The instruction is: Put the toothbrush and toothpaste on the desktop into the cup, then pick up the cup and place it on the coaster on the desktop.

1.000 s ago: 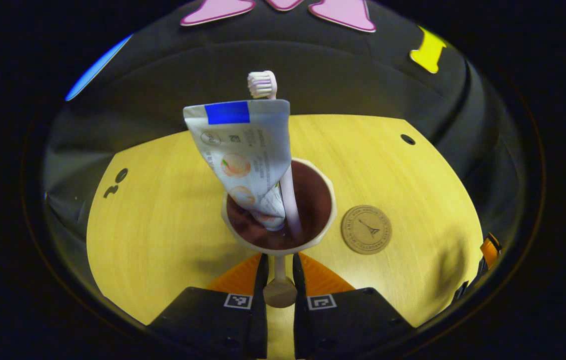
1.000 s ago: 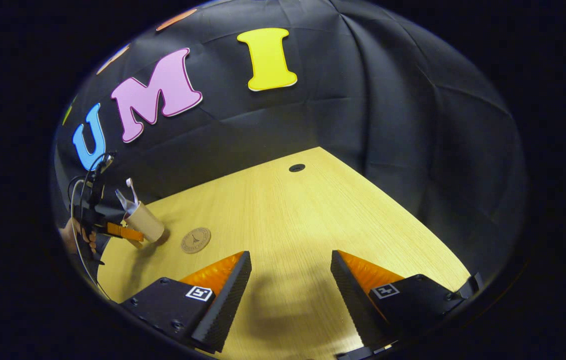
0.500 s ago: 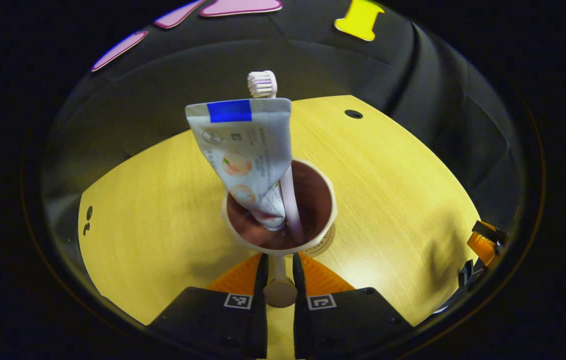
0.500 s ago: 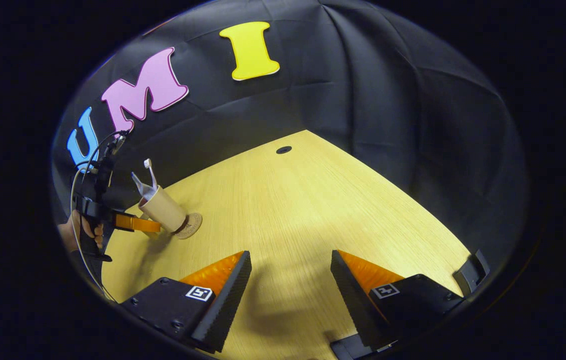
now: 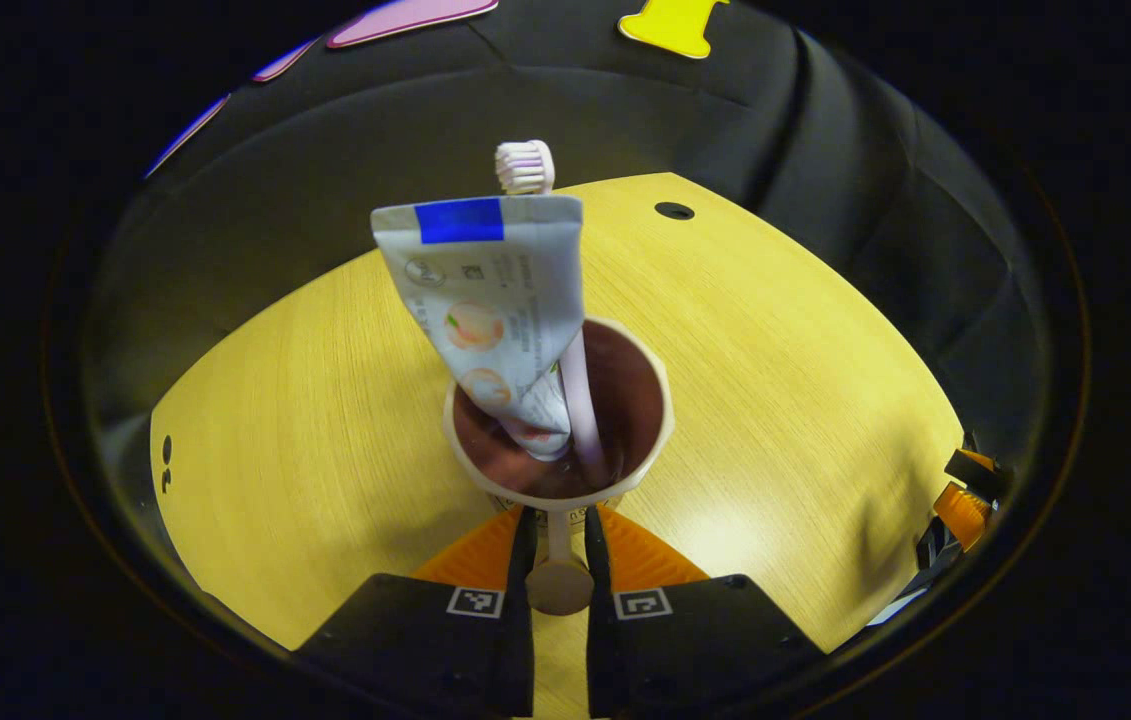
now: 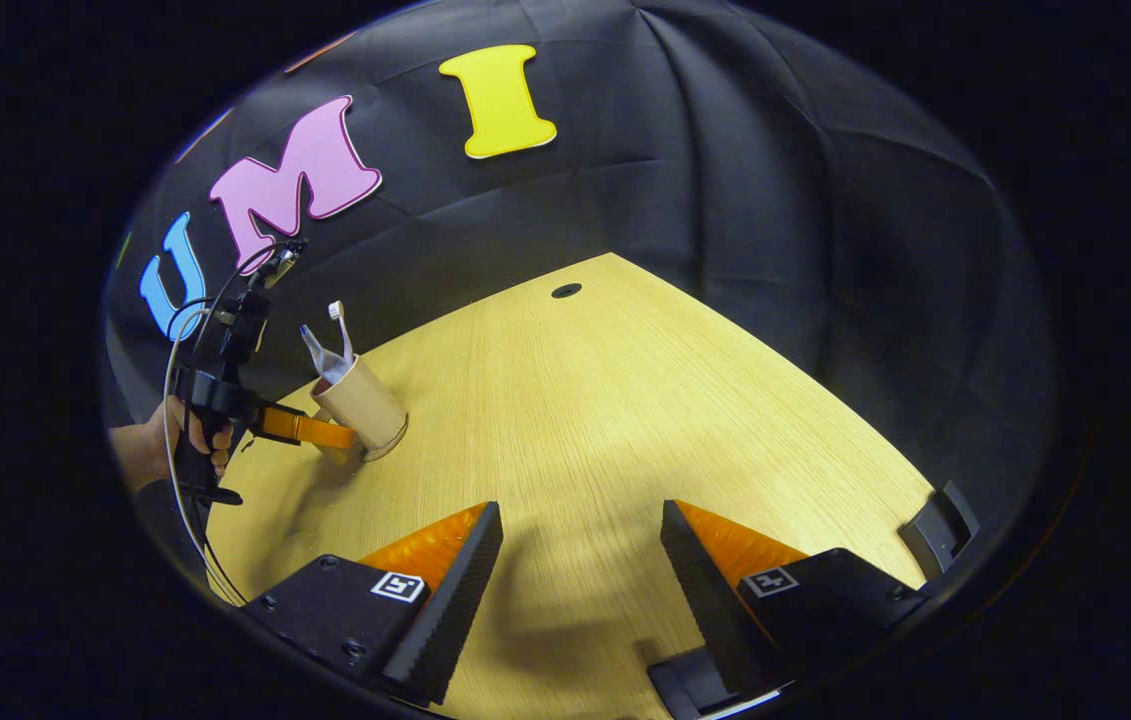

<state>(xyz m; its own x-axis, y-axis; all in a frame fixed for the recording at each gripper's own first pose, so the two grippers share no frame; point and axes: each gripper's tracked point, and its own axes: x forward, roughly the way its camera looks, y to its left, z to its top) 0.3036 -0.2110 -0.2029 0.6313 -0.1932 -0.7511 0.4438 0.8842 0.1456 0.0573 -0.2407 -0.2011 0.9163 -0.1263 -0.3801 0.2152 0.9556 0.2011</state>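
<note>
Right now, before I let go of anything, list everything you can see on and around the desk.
cup: 1, beige with a dark inside, held by its handle over the coaster
toothpaste: 1, pale tube with a blue band, standing in the cup
toothbrush: 1, pink, standing in the cup
coaster: 1, tan, an edge shows under the cup
desktop: 1, yellow wood
left gripper: 1, shut on the cup's handle
right gripper: 1, open, above bare desktop
hand: 1, holding the left gripper
</note>
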